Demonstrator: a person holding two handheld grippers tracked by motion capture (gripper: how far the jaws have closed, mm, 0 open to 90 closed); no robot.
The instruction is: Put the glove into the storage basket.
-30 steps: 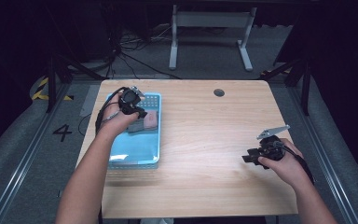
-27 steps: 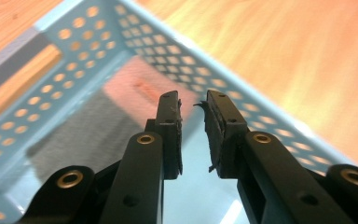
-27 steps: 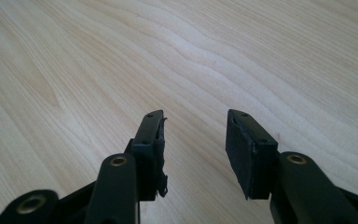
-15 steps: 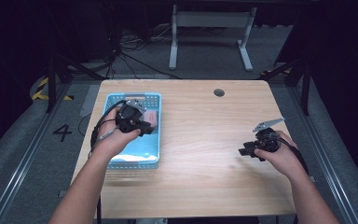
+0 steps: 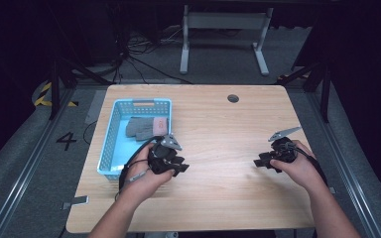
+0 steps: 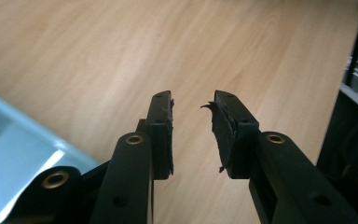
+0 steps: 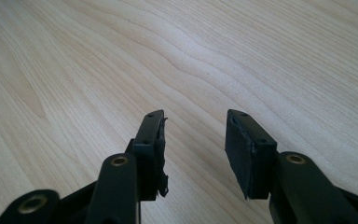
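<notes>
A light blue plastic basket stands on the left of the wooden table. Inside it, at the far end, lie a grey folded cloth and a pink one. My left gripper hovers over bare wood just off the basket's near right corner. In the left gripper view its jaws have just been opening and the left gripper holds nothing; the basket's edge shows at lower left. My right gripper rests low at the table's right, and in its own view the right gripper is open and empty.
A round cable hole sits near the table's far edge. Beyond the table stand a white desk frame and loose cables on dark floor. A black post rises past the table edge in the left gripper view.
My left gripper has pulled back from over the cloths in the basket toward the near right, onto bare table, with its jaws wider. The right hand has hardly shifted.
</notes>
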